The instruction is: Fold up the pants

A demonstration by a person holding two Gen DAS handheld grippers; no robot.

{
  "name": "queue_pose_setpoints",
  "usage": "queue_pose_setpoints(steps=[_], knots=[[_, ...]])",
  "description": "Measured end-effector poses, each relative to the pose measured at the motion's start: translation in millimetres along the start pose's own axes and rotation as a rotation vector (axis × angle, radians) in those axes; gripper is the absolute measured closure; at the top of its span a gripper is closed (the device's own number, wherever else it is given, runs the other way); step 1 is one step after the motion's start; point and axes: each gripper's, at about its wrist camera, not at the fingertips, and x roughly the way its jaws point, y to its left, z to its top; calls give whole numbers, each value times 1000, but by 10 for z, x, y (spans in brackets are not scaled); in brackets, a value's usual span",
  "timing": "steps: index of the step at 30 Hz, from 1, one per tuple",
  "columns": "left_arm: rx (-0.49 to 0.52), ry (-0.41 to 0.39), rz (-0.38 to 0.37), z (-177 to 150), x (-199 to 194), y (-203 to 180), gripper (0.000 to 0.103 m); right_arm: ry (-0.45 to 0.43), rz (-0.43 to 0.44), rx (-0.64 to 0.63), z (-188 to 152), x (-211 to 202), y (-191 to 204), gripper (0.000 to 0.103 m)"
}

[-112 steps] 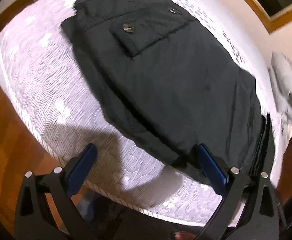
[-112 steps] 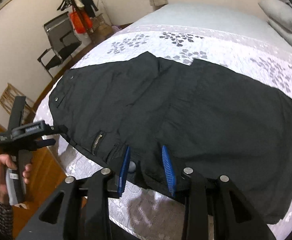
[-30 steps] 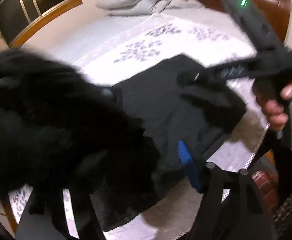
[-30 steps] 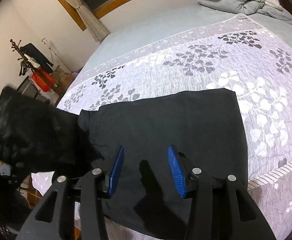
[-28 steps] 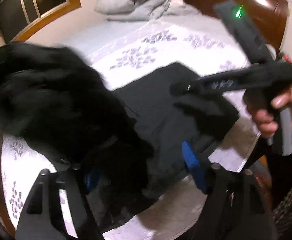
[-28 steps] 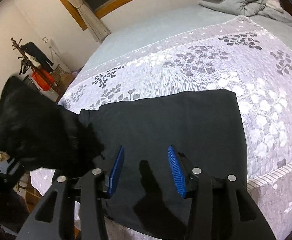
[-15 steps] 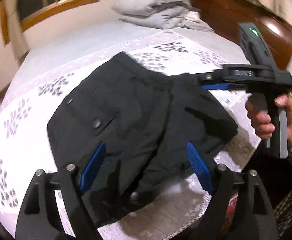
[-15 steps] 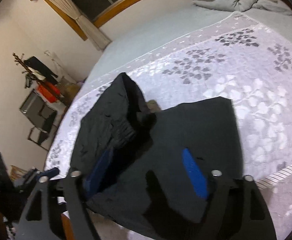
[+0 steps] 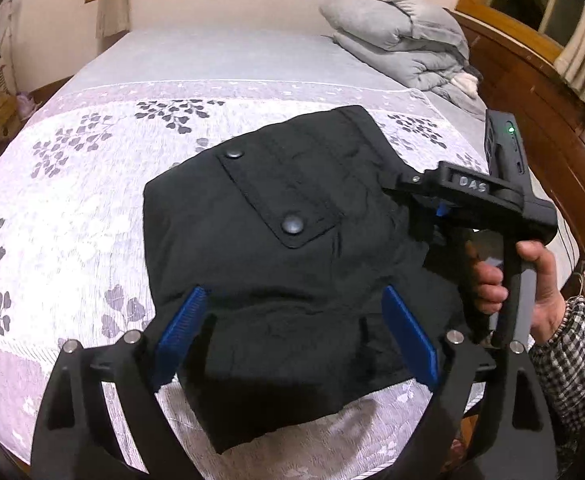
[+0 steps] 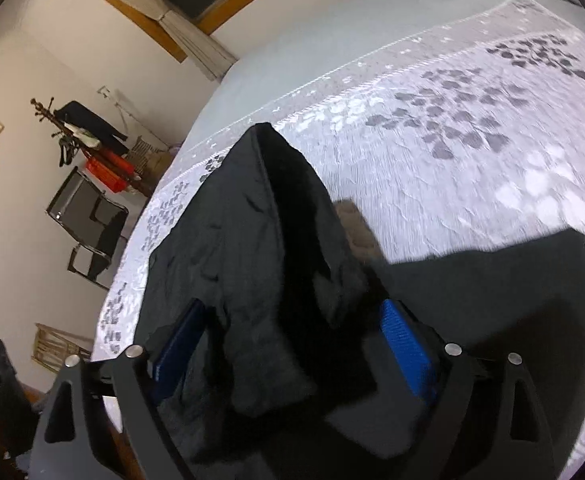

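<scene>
The black pants (image 9: 284,248) lie folded into a compact bundle on the bed, a buttoned pocket flap on top. My left gripper (image 9: 296,332) is open, its blue pads on either side of the bundle's near edge. My right gripper (image 9: 432,208) shows in the left wrist view at the bundle's right edge. In the right wrist view my right gripper (image 10: 292,344) is open, with a raised ridge of the pants (image 10: 276,240) standing between its pads. A flat black layer (image 10: 512,280) lies to the right of it.
The bed has a white leaf-patterned cover (image 9: 72,200). A grey duvet (image 9: 400,44) is piled at the headboard (image 9: 532,92). A chair (image 10: 88,220) and a coat stand (image 10: 76,132) stand beside the bed.
The left gripper swung the gathered half of the pants over onto the flat half and let go. Both grippers have opened and now sit around the folded bundle.
</scene>
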Motion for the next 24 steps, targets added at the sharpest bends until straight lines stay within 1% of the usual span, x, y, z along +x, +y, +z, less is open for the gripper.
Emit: queue_pose_setpoints(steps=[1, 2, 3, 4, 6, 10, 12, 17, 20, 22, 24], knots=[[-13, 1, 0, -5, 0, 19, 13, -3, 4, -15, 2, 26, 26, 39], [-35, 4, 2, -6, 10, 49, 13, -9, -10, -20, 6, 28, 40, 48], [-53, 6, 9, -6, 19, 74, 13, -16, -18, -32, 10, 9, 57, 58], [-71, 11, 21, -7, 34, 100, 13, -20, -21, -42, 10, -23, 73, 62], [-120, 20, 40, -10, 72, 152, 13, -30, -19, -61, 4, -111, 117, 72], [-155, 27, 60, 6, 106, 150, 13, -63, -26, -76, -60, -412, 250, 76], [-151, 26, 77, 25, 105, 106, 13, -87, -1, -54, -101, -612, 295, 77], [-139, -5, 66, 97, 5, -26, 12, -141, 9, -55, -111, -1033, 395, 78], [-141, -27, 58, 129, -54, -80, 11, -185, 10, -57, -79, -1320, 394, 78], [-139, -32, 57, 138, -65, -116, 11, -206, -6, -55, -65, -1466, 354, 78], [-130, -32, 55, 158, -51, -162, 11, -210, -26, -47, -70, -1577, 279, 78]])
